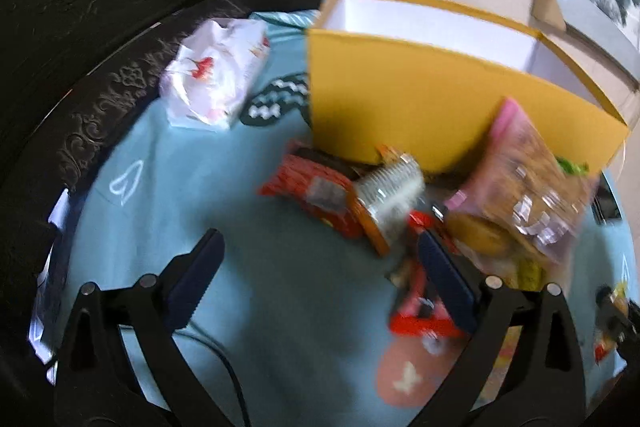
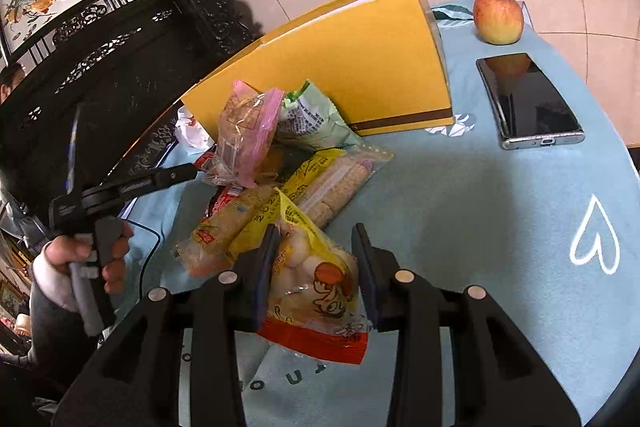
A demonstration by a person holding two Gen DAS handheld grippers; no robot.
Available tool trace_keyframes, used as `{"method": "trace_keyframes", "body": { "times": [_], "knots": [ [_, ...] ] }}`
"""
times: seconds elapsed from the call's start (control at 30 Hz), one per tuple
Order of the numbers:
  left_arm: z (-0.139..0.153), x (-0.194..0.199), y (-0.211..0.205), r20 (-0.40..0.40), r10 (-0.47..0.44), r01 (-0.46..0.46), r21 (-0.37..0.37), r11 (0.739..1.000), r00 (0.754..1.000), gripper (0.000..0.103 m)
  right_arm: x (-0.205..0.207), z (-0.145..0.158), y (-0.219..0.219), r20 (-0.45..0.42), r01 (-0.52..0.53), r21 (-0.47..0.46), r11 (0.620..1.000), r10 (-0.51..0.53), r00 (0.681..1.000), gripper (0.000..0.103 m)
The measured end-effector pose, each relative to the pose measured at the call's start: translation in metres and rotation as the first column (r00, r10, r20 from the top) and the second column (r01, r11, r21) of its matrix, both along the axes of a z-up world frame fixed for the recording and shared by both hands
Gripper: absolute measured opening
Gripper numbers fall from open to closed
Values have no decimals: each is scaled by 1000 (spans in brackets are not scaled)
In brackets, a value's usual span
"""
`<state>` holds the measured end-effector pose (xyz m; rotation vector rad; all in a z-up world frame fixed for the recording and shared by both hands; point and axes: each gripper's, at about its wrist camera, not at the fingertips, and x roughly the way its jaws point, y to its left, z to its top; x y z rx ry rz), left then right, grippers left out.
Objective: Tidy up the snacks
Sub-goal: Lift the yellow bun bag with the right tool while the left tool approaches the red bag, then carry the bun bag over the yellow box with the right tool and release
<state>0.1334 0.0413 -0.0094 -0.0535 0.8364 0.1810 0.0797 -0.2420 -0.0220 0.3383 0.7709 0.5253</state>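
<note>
Box [image 2: 352,67] upper centre of the right wrist frame, snack pile [image 2: 280,183] in front of it. Apple [image 2: 498,17] upper right; phone [image 2: 530,99] just below it.

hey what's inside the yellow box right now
The left wrist view shows only white inner walls of the yellow box. Its front wall hides the floor, so anything lying inside cannot be seen.

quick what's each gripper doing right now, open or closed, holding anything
Left gripper: open, wide apart, holding nothing.
Right gripper: fingers on either side of the yellow snack bag; whether they're squeezing it cannot be told.
</note>
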Motion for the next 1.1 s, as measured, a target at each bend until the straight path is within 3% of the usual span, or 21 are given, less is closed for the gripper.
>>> {"method": "trace_keyframes", "body": {
  "times": [0.27,0.37,0.47,0.57,0.77,0.87,0.9,0.97,1.03,1.1],
  "knots": [
    [-9,43,-9,40,-50,44,148,988,998,99,1,-2,5,-18,-50,20,999,51,999,38],
    [-17,57,-14,10,-82,79,165,983,997,101,1,-3,6,-26,-66,27,997,67,997,38],
    [-20,59,-18,28,-120,113,172,979,992,101,1,-3,9,-33,-82,32,996,83,996,39],
    [-23,62,-18,7,-153,151,136,979,988,101,1,-4,12,-40,-104,32,994,105,994,39],
    [-27,58,-33,-23,-234,235,134,963,972,98,3,-4,14,-50,-117,32,993,118,992,40],
    [-39,57,-49,-67,-277,285,203,937,959,83,3,-5,16,-52,-121,28,992,122,991,40],
    [-39,55,-53,-56,-297,302,214,929,953,71,3,-5,17,-54,-120,27,992,121,991,40],
    [-37,55,-57,-49,-311,314,229,921,949,56,5,-5,17,-60,-115,27,993,117,991,40],
    [-36,58,-55,-48,-314,317,205,926,948,30,6,-6,18,-65,-114,30,993,116,991,40],
    [-33,61,-50,-50,-301,305,155,940,952,30,7,-7,17,-72,-110,33,993,112,991,40]
  ]
}}
